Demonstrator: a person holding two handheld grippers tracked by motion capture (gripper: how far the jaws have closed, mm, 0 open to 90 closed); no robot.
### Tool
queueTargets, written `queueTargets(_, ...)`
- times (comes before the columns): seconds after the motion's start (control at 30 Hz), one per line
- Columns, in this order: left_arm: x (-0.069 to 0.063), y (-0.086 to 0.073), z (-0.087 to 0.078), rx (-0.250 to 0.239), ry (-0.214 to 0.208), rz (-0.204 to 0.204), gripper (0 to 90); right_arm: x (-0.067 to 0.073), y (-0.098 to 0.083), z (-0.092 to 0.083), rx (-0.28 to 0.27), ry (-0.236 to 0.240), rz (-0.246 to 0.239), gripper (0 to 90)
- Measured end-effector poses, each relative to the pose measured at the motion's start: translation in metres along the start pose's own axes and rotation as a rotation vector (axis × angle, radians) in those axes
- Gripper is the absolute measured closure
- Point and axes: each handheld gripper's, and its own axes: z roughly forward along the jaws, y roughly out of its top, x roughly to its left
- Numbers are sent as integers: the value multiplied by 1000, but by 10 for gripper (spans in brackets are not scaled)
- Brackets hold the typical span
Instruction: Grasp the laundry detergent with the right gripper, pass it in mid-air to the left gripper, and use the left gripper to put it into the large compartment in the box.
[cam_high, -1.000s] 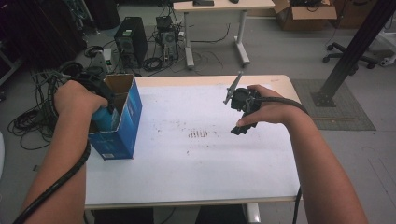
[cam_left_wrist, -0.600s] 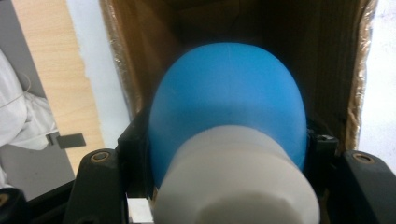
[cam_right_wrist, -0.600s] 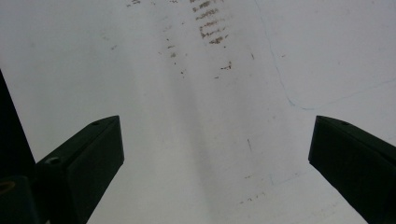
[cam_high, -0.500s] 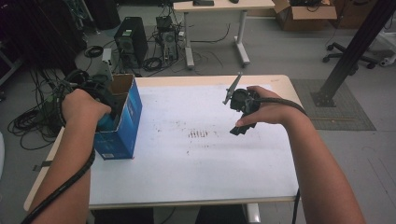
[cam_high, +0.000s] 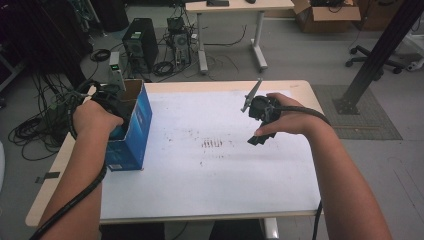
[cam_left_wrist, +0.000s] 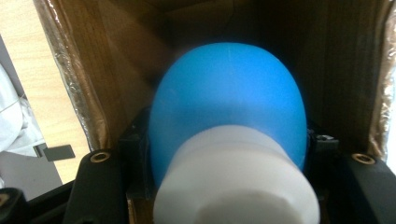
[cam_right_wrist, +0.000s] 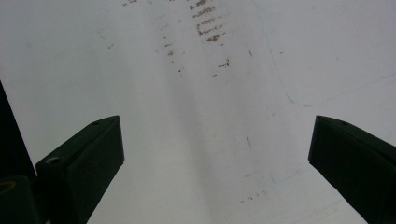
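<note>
The left tongs (cam_high: 116, 107) have sunk deeper into the open blue cardboard box (cam_high: 131, 131) at the frame's left, clenched around a blue-and-white plastic bulb (cam_left_wrist: 227, 121) pointing lengthwise downward, while the right tongs (cam_right_wrist: 212, 163) hover released over the white table (cam_high: 210, 165).

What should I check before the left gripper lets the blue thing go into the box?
1. Left gripper jaws shut on blue and white object: ok.
2. Object inside cardboard box walls: ok.
3. Object resting on box bottom: cannot tell.
4. Box upright on table: ok.
5. Right gripper open, nothing between its jaws, apart from the box: ok.
</note>
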Motion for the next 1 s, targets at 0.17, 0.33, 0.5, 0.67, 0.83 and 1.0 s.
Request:
queueTargets(0.17,-1,1,1,6,7,-4,378,-1,-1,0,-2,3,-4,34)
queueTargets(0.33,-2,1,1,0,8,1,376,0,-1,0,-2,1,-3,34)
queueTargets(0.5,-2,1,1,-6,12,2,373,-1,-2,-1,-7,-4,4,35)
queueTargets(0.67,-3,0,1,0,30,8,312,0,-3,0,-4,-10,1,35)
queueTargets(0.83,-4,-1,0,1,34,11,284,2,-1,1,-6,-7,-5,35)
queueTargets(1.0,-4,-3,-6,-22,27,11,285,3,-2,-1,-12,-24,2,34)
